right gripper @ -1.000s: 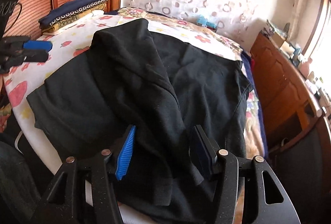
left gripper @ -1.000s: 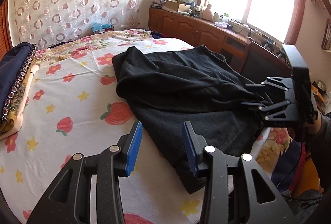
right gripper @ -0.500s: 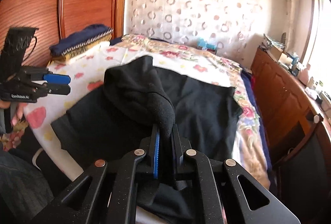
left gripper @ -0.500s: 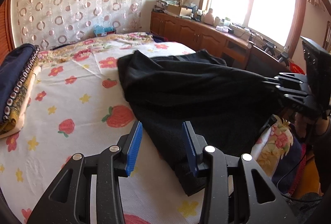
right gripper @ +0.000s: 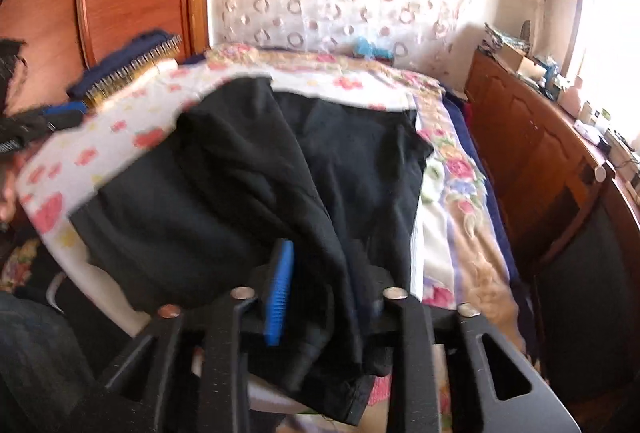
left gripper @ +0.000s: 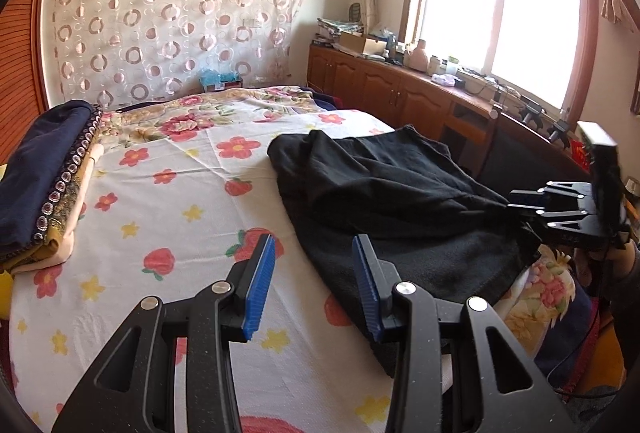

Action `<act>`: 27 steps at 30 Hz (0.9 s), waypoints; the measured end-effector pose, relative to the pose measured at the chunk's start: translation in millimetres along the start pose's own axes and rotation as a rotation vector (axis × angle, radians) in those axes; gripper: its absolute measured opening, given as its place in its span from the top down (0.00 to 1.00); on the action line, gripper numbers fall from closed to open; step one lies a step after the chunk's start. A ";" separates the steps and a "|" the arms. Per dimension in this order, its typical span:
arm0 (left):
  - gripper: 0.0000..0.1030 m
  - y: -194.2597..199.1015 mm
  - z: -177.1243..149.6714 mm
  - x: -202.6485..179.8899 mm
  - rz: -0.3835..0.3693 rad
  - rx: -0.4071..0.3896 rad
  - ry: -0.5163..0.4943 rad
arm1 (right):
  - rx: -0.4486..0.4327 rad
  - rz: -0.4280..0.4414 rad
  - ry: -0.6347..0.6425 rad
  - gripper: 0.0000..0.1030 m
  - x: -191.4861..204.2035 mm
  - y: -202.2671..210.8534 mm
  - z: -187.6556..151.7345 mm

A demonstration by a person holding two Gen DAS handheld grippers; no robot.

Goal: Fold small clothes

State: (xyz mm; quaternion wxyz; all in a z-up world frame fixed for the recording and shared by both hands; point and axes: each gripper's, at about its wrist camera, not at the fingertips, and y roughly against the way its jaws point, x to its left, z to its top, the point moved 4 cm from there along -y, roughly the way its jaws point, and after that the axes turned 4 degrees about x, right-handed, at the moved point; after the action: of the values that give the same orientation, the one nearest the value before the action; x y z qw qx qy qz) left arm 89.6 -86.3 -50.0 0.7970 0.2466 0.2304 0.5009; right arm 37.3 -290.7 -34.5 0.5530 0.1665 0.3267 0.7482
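Observation:
A black garment [left gripper: 380, 185] lies crumpled on the floral bed sheet [left gripper: 160, 213], one fold drawn out toward my right gripper [left gripper: 516, 203] at the bed's right edge. In the right wrist view the garment [right gripper: 240, 173] bunches between the jaws of the right gripper [right gripper: 324, 253]. Those jaws are opening; the cloth lies between them and drapes over the right finger, hiding its pad. My left gripper [left gripper: 314, 245] hovers open over the sheet at the garment's near left edge, with nothing between its blue pads [left gripper: 260, 285]. It also shows blurred as the left gripper [right gripper: 40, 121].
A stack of folded clothes [left gripper: 40, 173] sits at the bed's left side by the wooden headboard. A long wooden cabinet [left gripper: 400, 93] with clutter runs under the window on the right. A person's hand [left gripper: 616, 261] holds the right gripper.
The right gripper closed on a fold of the black garment, lifted and pulled it toward the bed's edge, and its jaws have now parted again. The left gripper stayed in place, open.

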 end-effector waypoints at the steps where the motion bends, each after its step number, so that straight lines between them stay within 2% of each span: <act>1: 0.60 0.8 0.5 0.7 0.004 -0.005 0.002 | -0.021 0.010 -0.002 0.59 1.0 5.6 3.6; 3: 0.60 1.7 0.9 1.7 0.010 -0.012 0.005 | -0.055 0.014 0.004 0.56 4.5 15.1 13.7; 6: 0.60 3.0 1.4 2.5 0.024 -0.020 0.004 | -0.091 0.034 0.032 0.55 16.7 18.2 29.8; 11: 0.60 4.9 1.8 8.0 0.038 -0.024 0.011 | -0.105 0.101 0.071 0.55 45.2 -7.0 55.7; 17: 0.60 7.6 -1.5 15.9 0.049 -0.025 0.026 | -0.045 0.183 0.115 0.55 65.2 -64.6 83.7; 23: 0.60 7.0 -6.2 21.9 0.047 -0.022 0.044 | 0.029 0.223 0.166 0.55 81.3 -106.9 114.2; 27: 0.60 6.7 -7.2 22.9 0.046 -0.020 0.044 | 0.092 0.246 0.196 0.55 95.4 -125.1 118.0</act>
State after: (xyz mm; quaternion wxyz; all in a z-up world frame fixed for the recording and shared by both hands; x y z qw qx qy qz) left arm 89.6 -61.7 -54.1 0.7824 0.2327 0.2373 0.5266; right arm 167.4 -143.5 -43.1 0.4146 0.1567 0.3902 0.8070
